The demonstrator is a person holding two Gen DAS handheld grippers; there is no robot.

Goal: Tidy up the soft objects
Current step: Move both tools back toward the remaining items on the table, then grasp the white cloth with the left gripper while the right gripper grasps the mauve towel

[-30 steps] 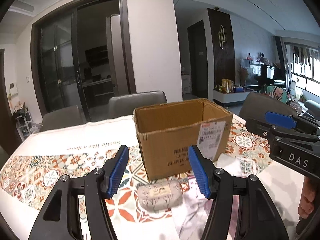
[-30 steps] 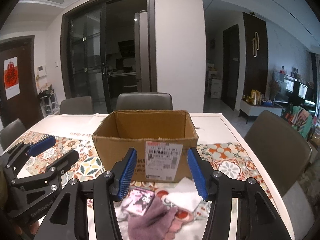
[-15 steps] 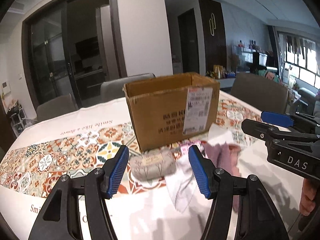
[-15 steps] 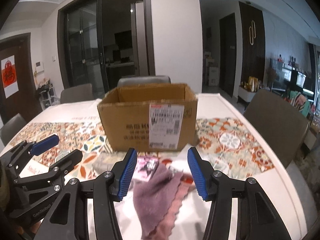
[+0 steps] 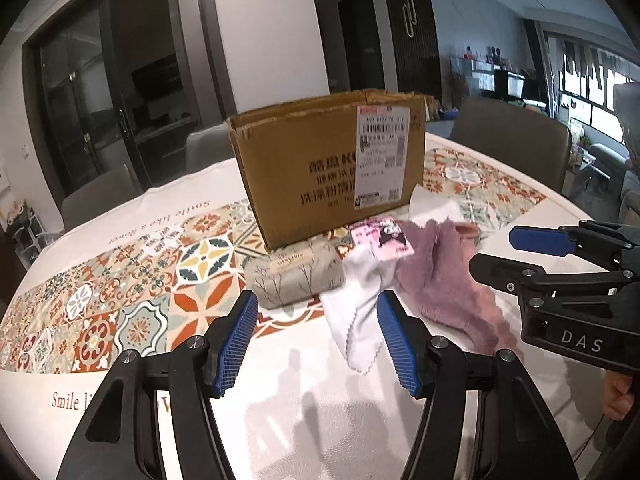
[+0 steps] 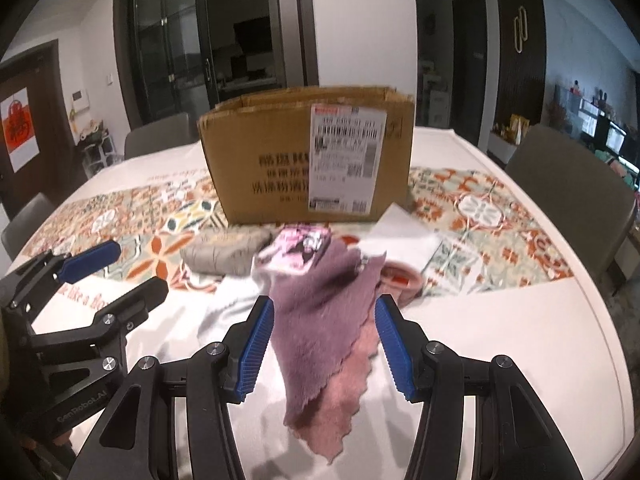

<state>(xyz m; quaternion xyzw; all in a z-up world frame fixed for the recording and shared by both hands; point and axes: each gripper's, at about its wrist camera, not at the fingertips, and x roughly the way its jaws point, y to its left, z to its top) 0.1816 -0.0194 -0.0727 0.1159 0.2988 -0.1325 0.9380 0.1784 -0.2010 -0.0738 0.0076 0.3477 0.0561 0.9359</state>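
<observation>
An open cardboard box [image 5: 328, 168] [image 6: 304, 160] stands on the table. In front of it lie a grey printed pouch [image 5: 296, 278] [image 6: 224, 254], a white cloth [image 5: 358, 304], a pink cartoon packet [image 5: 382, 236] [image 6: 298, 250] and a purple towel [image 5: 436, 280] [image 6: 324, 320] over a pink one [image 6: 344, 392]. My left gripper [image 5: 316, 340] hovers open just short of the pouch and white cloth, nothing between its fingers. Above the near end of the purple towel, my right gripper [image 6: 324, 344] is open, its pads clear of the cloth.
A patterned runner [image 5: 120, 292] crosses the white table [image 6: 540, 360]. Grey chairs [image 6: 568, 176] stand around it. The right gripper's side [image 5: 560, 280] shows at the right of the left wrist view; the left gripper's side [image 6: 80, 312] shows at the left of the right wrist view.
Both grippers have come down and tilted toward the table, so the box top has dropped out of sight and the cloths now lie between and ahead of the fingers. Jaw widths are unchanged.
</observation>
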